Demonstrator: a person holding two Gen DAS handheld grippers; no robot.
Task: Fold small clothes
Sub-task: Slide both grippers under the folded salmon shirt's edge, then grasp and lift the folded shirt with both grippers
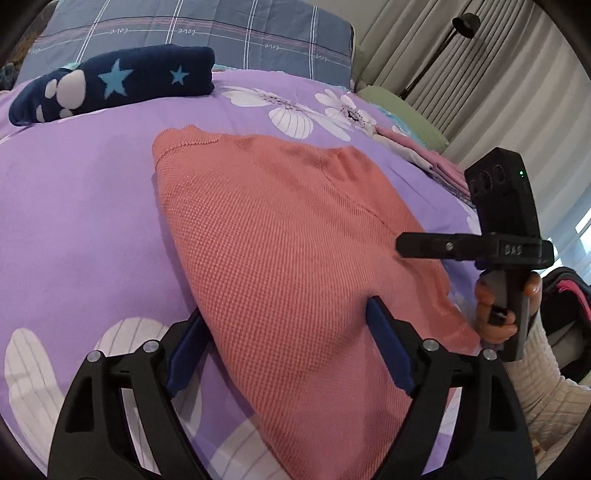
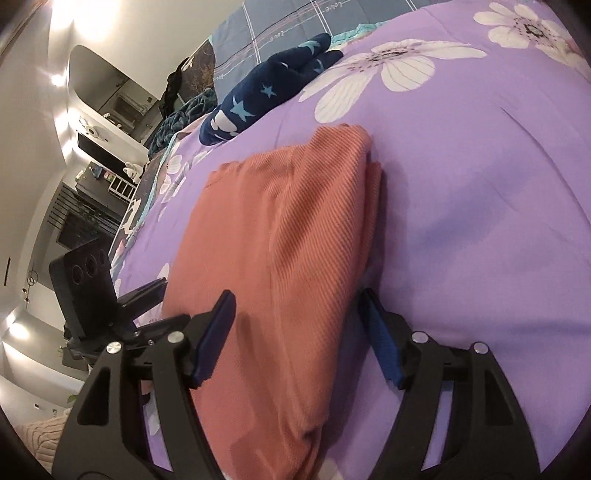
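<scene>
Home bedroom: bed under purple floral duvet [image 1: 92,192]; plaid pillow [image 1: 207,33] at the head; pleated curtains [image 1: 491,96]; floor lamp [image 1: 466,23]; mirror and shelves [image 2: 99,107] by the wall.

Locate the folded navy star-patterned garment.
The navy star-patterned garment lies upper left in both views, beyond the folded coral knit garment, near the plaid pillow.

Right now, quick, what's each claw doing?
Left claw: open, jaws straddling the salmon folded garment, holding nothing.
Right claw: open over the same garment, holding nothing.
</scene>
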